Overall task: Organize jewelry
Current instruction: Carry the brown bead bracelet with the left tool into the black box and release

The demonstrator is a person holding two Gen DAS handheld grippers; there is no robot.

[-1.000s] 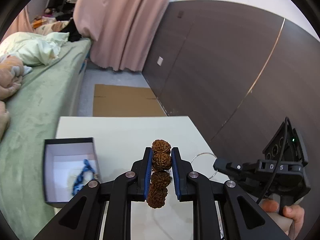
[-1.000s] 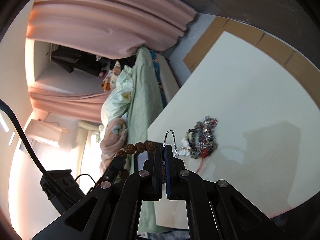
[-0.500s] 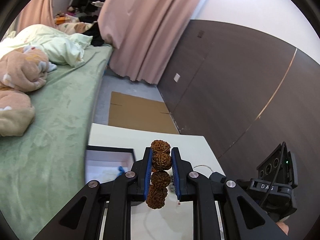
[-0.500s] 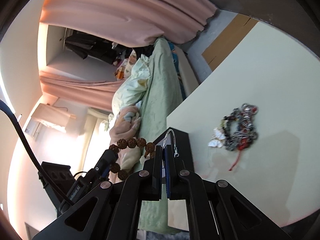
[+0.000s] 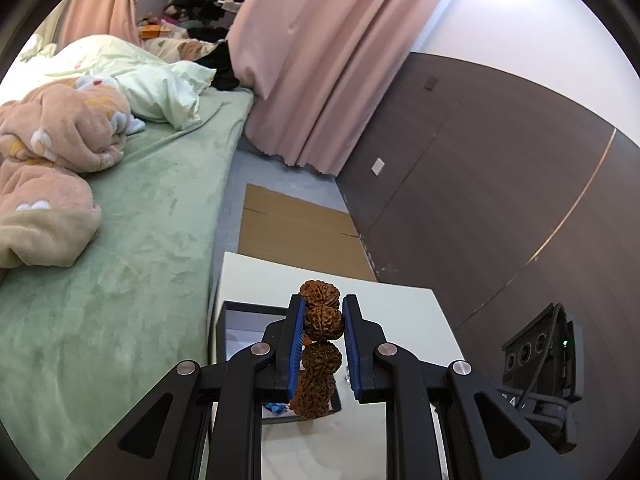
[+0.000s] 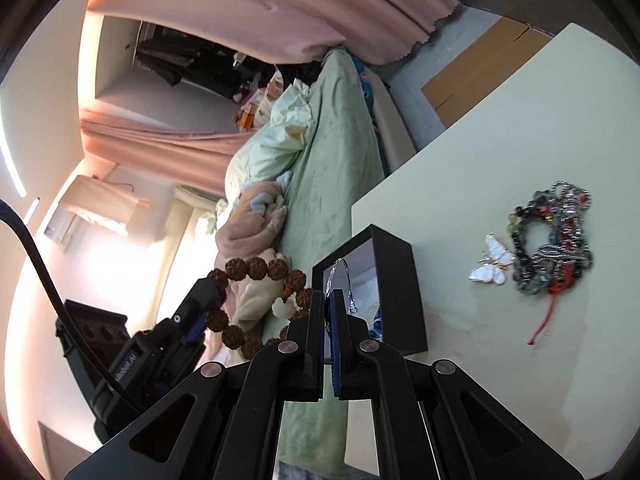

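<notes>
My left gripper (image 5: 322, 320) is shut on a bracelet of big brown wrinkled beads (image 5: 322, 322) and holds it above the black jewelry box (image 5: 240, 322). The same bracelet (image 6: 256, 268) hangs as a loop in the right wrist view. My right gripper (image 6: 329, 300) is shut on a thin silver ring-shaped bangle (image 6: 340, 268) held over the box's (image 6: 396, 280) open white inside. A blue item (image 5: 276, 408) lies in the box. A white butterfly brooch (image 6: 494, 266) and a tangle of dark beaded bracelets (image 6: 556, 236) lie on the white table (image 6: 500, 128).
A green bed (image 5: 132, 248) with blankets borders the table's left side. Flat cardboard (image 5: 292, 224) lies on the floor beyond the table. A dark panelled wall (image 5: 500, 200) and pink curtains (image 5: 320, 60) stand behind.
Both grippers moved left towards the box with their loads. The left gripper now holds the brown bracelet over the box; the right gripper's bangle has come over the box opening.
</notes>
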